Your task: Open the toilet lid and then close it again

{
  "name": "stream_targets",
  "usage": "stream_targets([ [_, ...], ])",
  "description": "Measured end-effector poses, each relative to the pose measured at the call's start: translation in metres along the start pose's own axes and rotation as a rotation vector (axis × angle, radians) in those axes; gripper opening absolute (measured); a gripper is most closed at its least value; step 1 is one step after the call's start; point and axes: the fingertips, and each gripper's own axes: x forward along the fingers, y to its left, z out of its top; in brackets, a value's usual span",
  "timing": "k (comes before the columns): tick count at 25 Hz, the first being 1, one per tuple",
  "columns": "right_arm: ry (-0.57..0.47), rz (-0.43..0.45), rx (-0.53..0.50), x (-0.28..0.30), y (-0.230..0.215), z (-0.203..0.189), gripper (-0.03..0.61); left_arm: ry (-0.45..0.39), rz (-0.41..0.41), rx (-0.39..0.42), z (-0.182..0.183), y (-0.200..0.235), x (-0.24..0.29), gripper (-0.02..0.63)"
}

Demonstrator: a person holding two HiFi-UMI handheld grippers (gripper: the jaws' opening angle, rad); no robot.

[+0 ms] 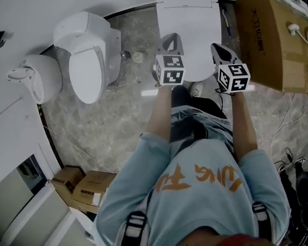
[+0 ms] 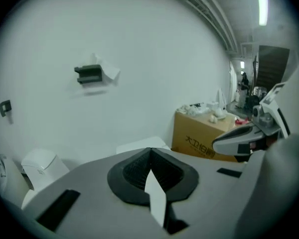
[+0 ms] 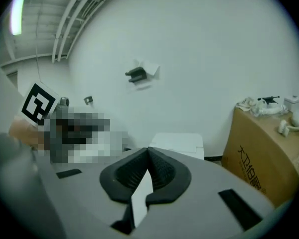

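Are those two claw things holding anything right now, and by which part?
Nothing is held. The left gripper and the right gripper both have their jaws shut together, empty, clear of the toilet lid.

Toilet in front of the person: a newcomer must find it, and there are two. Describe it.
Find the big cardboard box by the wall. The toilet stands just left of it. Its lid is squarish, unlike the oval-lidded toilet farther left.
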Motion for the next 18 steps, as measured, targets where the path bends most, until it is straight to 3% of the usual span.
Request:
stream_targets([
  [5, -0.158, -0.062, 0.0, -0.02, -0.008, 0.094, 0.012, -0.192, 0.063, -0.077, 0.096, 0.014, -0.031, 0.026],
  [9, -0.274, -0.101, 0.006, -0.044, -0.008, 0.157, 0.012, -0.293, 0.087, -0.111, 0.145, 0.016, -0.059, 0.026],
  [13, -0.388, -0.132, -0.029, -0.075, -0.003, 0.212, 0.012, -0.407, 0.079, -0.077, 0.188, 0.011, -0.09, 0.026],
  [18, -0.492, -0.159, -0.103, -0.113, 0.006, 0.254, 0.012, -0.509, 0.099, -0.031, 0.222, 0.003, -0.122, 0.026],
])
